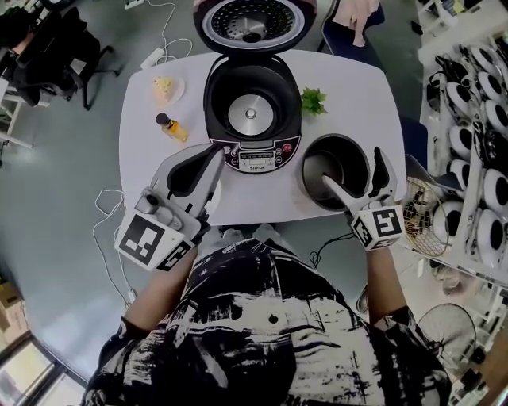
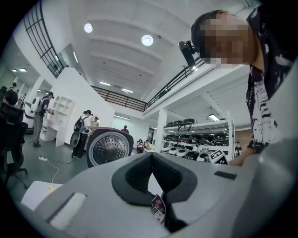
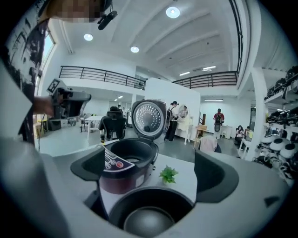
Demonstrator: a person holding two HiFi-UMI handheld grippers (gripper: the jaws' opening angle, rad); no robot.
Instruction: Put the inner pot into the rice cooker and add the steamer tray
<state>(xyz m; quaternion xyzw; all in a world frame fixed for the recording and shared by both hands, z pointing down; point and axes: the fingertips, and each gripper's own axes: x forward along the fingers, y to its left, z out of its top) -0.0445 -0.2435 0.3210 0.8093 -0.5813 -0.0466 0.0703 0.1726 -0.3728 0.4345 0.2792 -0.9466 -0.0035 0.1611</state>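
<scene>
White table top, rounded corners. L edge borders grey floor with a loose cable below it. Front-L area of the top is bare up to my left gripper, so there is open room on that side.

Far-L on the table: small plate w/ pale food on it, and nearer me a small bottle lying tilted. Both are well apart from the cooker.

L gripper hangs over the front-L corner of the rice cooker, tips near the control panel. Left gripper view: pads meet at the tips and nothing is between them; only a slit of the panel shows behind. Claw closed, empty.

Cooker is at table centre, lid swung up at the back. Cavity holds no pot, just the silver heater disc at the bottom.

Green sprig lies just R of the cooker rim.

Inner pot stands upright on the table, just beside the cooker's front-R, close to the front edge. Dark inside and empty in the right gripper view.

Right gripper is over the pot's near-R side, jaws wide apart, not clamped on anything. One jaw is over the pot's inside, the other over its R rim. Contact w/ the rim: cannot tell.

R of the table is tight: a wire basket and shelves of cookers stand near the R edge.
</scene>
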